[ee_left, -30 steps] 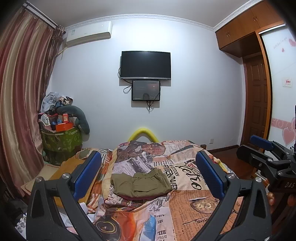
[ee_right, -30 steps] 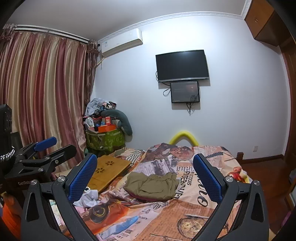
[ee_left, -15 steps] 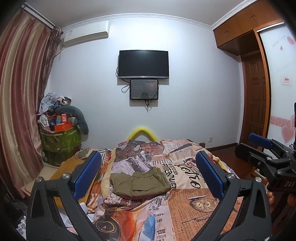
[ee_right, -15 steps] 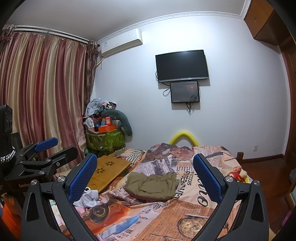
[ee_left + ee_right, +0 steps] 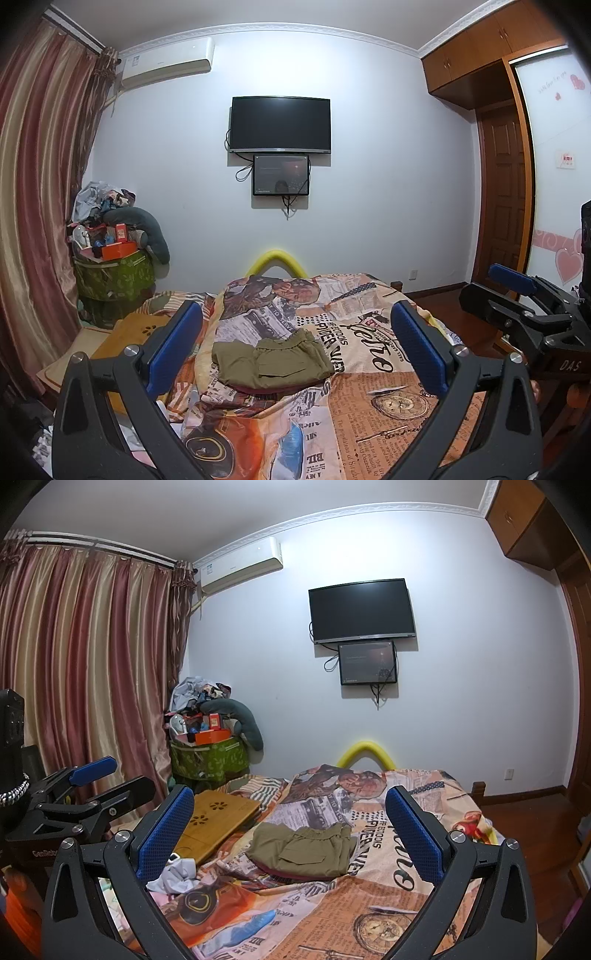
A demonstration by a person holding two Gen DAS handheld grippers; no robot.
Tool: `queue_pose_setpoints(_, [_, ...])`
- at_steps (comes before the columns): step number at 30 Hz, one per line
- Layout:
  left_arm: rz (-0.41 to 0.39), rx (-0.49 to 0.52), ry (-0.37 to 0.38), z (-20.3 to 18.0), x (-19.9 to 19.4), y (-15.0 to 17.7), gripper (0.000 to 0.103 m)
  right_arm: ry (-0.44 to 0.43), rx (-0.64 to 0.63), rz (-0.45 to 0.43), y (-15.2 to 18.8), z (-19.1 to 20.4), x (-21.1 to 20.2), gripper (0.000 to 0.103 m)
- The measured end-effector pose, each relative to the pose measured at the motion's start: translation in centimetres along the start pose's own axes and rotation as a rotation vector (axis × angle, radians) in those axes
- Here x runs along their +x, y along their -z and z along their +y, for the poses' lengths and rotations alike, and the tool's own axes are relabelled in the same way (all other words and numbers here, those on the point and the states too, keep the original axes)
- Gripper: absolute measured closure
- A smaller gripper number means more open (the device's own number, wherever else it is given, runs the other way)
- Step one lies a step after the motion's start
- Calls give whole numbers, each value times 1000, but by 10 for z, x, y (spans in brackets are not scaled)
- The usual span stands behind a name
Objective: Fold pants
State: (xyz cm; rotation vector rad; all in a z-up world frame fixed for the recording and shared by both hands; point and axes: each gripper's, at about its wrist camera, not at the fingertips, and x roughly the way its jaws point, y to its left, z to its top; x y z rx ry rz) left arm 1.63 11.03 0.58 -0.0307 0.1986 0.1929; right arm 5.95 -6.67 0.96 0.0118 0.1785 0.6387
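Left wrist view: pants (image 5: 271,363) lie folded on bed (image 5: 388,373), unchanged from earlier; both tongs (image 5: 295,349) (image 5: 290,829) spread, empty, well back. Fold appears complete.

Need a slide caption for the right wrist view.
Open right gripper held back from folded olive pants lying on the printed bedspread.

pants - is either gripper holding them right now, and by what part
Nothing is held. Left gripper and right gripper are both open and empty; the folded pants lie untouched on the bed.
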Motion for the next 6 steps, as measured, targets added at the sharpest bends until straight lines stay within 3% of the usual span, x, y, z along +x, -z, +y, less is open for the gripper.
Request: queue_pose_setpoints(6, [8, -11, 1, 2, 2, -1, 0, 2, 2, 1, 0, 0, 0, 0])
